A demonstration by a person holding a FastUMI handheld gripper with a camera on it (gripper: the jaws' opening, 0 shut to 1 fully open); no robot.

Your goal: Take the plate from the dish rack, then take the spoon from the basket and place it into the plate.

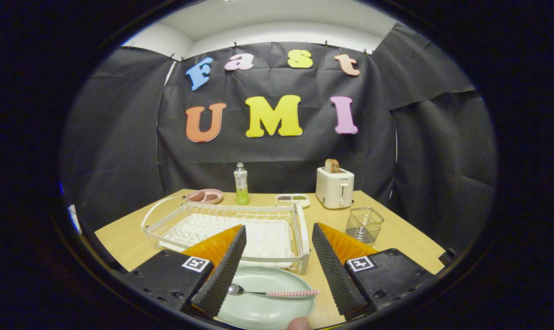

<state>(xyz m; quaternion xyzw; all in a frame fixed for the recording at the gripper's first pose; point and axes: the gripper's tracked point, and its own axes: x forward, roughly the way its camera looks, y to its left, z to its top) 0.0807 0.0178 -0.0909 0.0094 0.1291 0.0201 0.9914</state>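
Note:
A pale green plate (267, 308) lies on the wooden table between my fingers, just in front of the white dish rack (304, 238). A spoon (272, 292) with a metal bowl and a red-checked handle rests across the plate, bowl toward the left finger. My gripper (278, 263) is open above the plate, its fingers spread wide with nothing held. The wire basket (364, 224) stands beyond the right finger, with nothing showing inside it.
Along the back of the table (121, 238) stand a pink dish (205, 196), a green bottle (241, 184), a small divided tray (292, 200) and a white toaster (334, 186) with bread in it. A fingertip (298, 323) shows below the plate.

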